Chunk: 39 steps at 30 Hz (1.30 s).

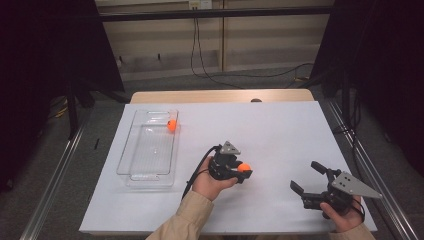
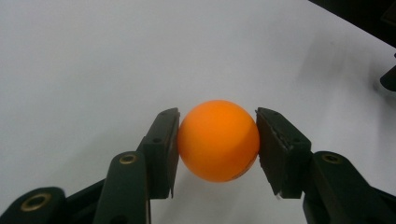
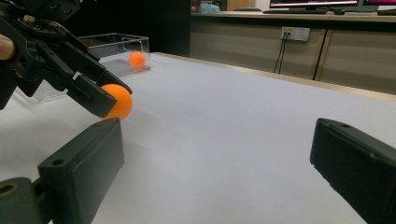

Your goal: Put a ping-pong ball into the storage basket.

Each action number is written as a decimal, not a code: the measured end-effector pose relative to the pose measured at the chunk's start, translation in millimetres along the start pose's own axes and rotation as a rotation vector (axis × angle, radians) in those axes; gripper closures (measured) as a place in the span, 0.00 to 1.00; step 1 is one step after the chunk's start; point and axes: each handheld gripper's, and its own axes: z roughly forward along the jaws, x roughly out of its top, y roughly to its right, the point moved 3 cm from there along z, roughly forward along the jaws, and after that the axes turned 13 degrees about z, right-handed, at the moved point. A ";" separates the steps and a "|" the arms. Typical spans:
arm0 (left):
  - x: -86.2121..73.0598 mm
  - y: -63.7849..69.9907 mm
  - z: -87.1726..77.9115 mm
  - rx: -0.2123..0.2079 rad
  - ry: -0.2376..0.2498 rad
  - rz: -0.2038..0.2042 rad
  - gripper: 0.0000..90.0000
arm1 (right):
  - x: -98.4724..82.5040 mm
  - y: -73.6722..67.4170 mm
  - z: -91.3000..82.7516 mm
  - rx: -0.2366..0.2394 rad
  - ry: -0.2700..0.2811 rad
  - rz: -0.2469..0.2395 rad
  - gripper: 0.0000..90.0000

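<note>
Clear plastic bin [image 1: 150,150] at far left, one orange ball [image 1: 172,125] already in its far corner. Mid-table, left gripper [image 1: 239,172] clamped on a second orange ball [image 1: 244,168], just above the white tabletop [image 1: 280,130]. At right, right gripper [image 1: 306,180] idle, jaws wide and empty. Likely mid-carry; next, a swing left over the bin and a release. Both pads [image 2: 164,144] pressing the ball's sides, plain from the left gripper view; bin's raised wall plain from the right gripper view.

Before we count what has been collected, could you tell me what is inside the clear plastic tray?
One orange ball lies inside the clear tray, near its far right corner. The rest of its floor looks bare; nothing covers it.
</note>
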 end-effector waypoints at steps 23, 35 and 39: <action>-1.7 -6.4 -9.5 0.015 -0.016 -0.001 0.57 | 0.1 0.0 -0.1 0.000 0.003 0.003 0.03; -1.8 -9.0 -14.9 0.021 -0.018 -0.006 0.57 | 0.1 -0.2 -0.2 0.001 0.004 0.003 0.03; -1.9 -10.1 -17.1 0.018 -0.024 -0.006 0.57 | 0.1 -0.1 -0.4 0.000 0.003 0.006 0.03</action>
